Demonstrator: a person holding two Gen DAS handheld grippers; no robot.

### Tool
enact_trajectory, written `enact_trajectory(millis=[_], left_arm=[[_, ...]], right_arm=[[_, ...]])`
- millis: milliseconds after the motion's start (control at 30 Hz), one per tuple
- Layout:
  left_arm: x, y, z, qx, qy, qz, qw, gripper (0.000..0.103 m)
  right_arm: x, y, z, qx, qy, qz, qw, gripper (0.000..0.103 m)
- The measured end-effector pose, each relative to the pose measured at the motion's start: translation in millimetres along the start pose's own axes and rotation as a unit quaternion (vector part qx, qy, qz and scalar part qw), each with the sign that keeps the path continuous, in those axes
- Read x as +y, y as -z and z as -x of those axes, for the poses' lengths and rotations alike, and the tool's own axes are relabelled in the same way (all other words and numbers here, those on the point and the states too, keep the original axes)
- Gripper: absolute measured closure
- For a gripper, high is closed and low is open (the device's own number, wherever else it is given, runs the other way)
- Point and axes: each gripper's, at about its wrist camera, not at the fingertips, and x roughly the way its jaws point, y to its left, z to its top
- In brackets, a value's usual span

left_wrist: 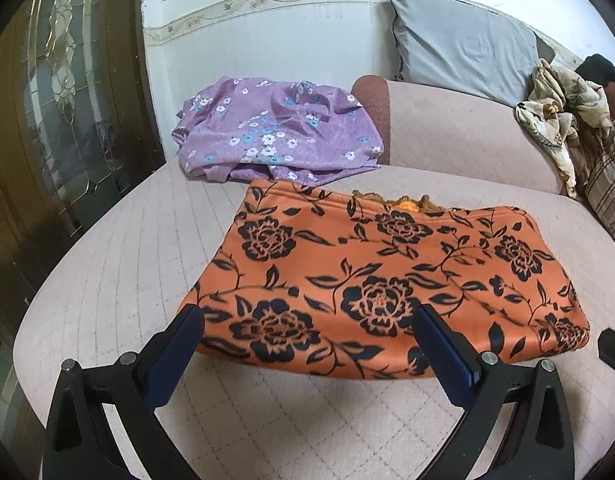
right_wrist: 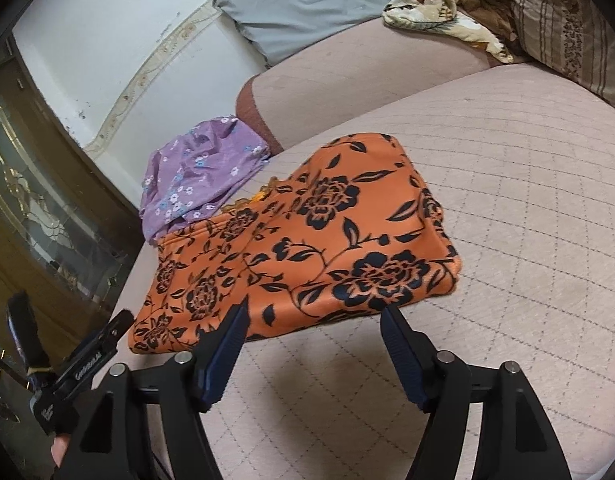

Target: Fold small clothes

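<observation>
An orange cloth with black flowers (left_wrist: pixel 387 272) (right_wrist: pixel 307 240) lies folded flat on the pink quilted sofa seat (left_wrist: pixel 107 260) (right_wrist: pixel 527 200). My left gripper (left_wrist: pixel 307 316) is open, its blue-padded fingers spread wide over the cloth's near left edge, holding nothing. My right gripper (right_wrist: pixel 315 312) is open too, just above the near edge towards the cloth's right end, and its pads do not press on the fabric. A crumpled purple cloth with small flowers (left_wrist: pixel 275 132) (right_wrist: pixel 199 172) sits behind the orange one, against the wall.
A grey pillow (left_wrist: pixel 459 40) (right_wrist: pixel 307 4), a crumpled beige patterned cloth (left_wrist: pixel 559 120) (right_wrist: pixel 439 0) and a striped cushion (left_wrist: pixel 611 192) (right_wrist: pixel 567 20) lie at the back right. A dark glazed door (left_wrist: pixel 59 120) (right_wrist: pixel 35 208) stands left of the seat's edge.
</observation>
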Motion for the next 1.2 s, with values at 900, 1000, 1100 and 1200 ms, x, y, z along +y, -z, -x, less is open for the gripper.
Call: enact_trajectory(millis=[900,1000,1100,1200], left_arm=[[46.1,-18.4,-79.2,0.074,-0.027,0.068,0.9946,0.000],[58.9,-17.1,-84.0,0.086,-0.011,0.096,0.9916,0.000],[62.3,-15.3,-91.0,0.099,-0.012,0.097,0.9902,0.000],[62.6,-12.4,-100.4,0.115,-0.028,0.087,0.9892,0.000]], right_arm=[[-90.8,-6.3,-60.2,0.059,-0.062,-0.316,0.945,0.026],[-94.8,-16.2,-71.8,0.045,-0.042,-0.325,0.944,0.026],[-94.3,-21.0,-77.8,0.016,-0.027,-0.329,0.944,0.026],[-91.2,-18.5,-80.3,-0.015,0.004,-0.328,0.944,0.049]])
